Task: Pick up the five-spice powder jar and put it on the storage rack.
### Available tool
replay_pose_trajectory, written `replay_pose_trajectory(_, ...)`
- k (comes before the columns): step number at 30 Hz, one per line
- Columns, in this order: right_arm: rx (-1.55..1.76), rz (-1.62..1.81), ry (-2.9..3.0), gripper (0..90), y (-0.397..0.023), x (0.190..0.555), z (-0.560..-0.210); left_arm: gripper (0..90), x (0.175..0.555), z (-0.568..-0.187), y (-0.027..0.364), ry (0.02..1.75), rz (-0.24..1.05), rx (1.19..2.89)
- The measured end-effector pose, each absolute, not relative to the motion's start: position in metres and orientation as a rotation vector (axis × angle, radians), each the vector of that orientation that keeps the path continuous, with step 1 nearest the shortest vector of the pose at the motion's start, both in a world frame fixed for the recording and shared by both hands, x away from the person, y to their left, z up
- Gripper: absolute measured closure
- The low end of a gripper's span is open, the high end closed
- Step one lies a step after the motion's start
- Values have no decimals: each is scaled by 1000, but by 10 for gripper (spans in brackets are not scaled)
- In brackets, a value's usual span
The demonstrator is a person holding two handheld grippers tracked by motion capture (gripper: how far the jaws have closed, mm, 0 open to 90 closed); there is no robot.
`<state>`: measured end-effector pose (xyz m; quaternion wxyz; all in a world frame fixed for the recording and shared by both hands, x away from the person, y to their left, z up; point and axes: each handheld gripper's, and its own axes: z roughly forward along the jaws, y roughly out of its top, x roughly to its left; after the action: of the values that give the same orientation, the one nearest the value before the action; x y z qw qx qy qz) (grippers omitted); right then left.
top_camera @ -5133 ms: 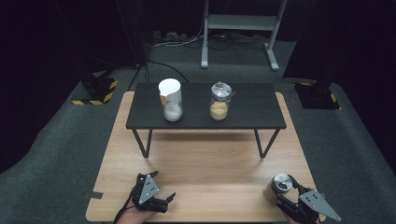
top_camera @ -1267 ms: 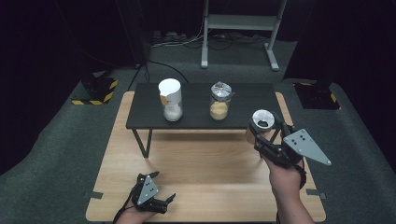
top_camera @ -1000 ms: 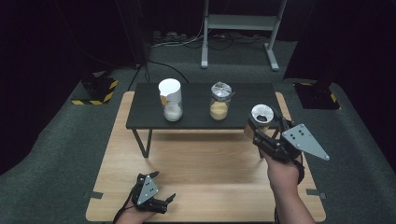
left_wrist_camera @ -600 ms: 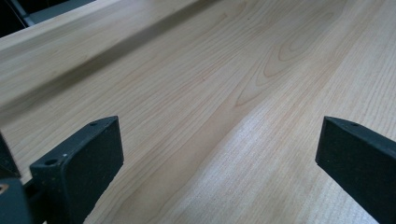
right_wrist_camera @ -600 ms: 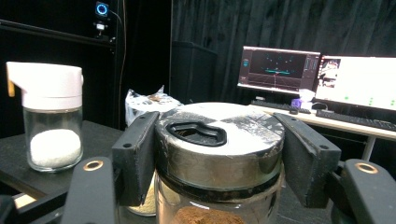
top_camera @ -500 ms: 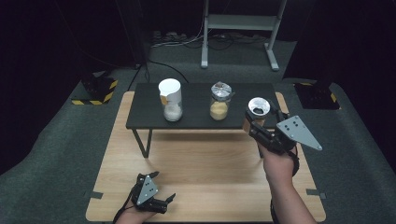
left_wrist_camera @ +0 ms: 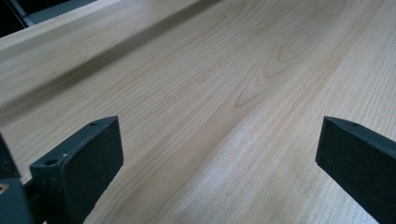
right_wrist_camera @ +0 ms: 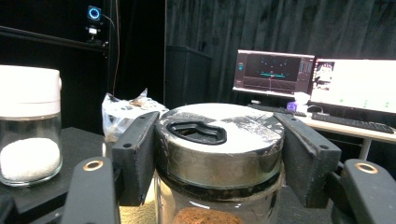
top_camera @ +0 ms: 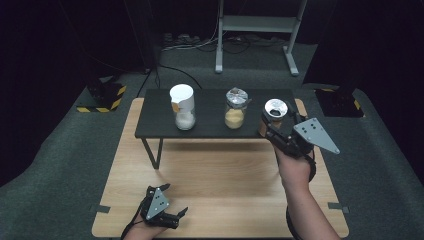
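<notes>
While the left gripper [top_camera: 167, 212] rests on the wooden surface [top_camera: 225, 170], fingers spread wide and empty, the right gripper [top_camera: 272, 125] clamps a metal-lidded jar [top_camera: 275, 111] above the black shelf's [top_camera: 210, 125] right end.

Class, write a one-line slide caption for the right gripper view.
Right gripper clamps a silver-lidded jar of brown powder beside a white-capped jar on the black shelf.
</notes>
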<state>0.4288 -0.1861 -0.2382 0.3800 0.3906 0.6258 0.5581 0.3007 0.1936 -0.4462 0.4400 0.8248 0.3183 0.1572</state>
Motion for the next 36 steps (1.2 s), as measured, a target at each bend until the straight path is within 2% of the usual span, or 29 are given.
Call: replay_pose_trajectory(36, 1043, 1420, 1593, 346, -180, 462, -252, 11, 301, -446, 194, 790, 383, 2042)
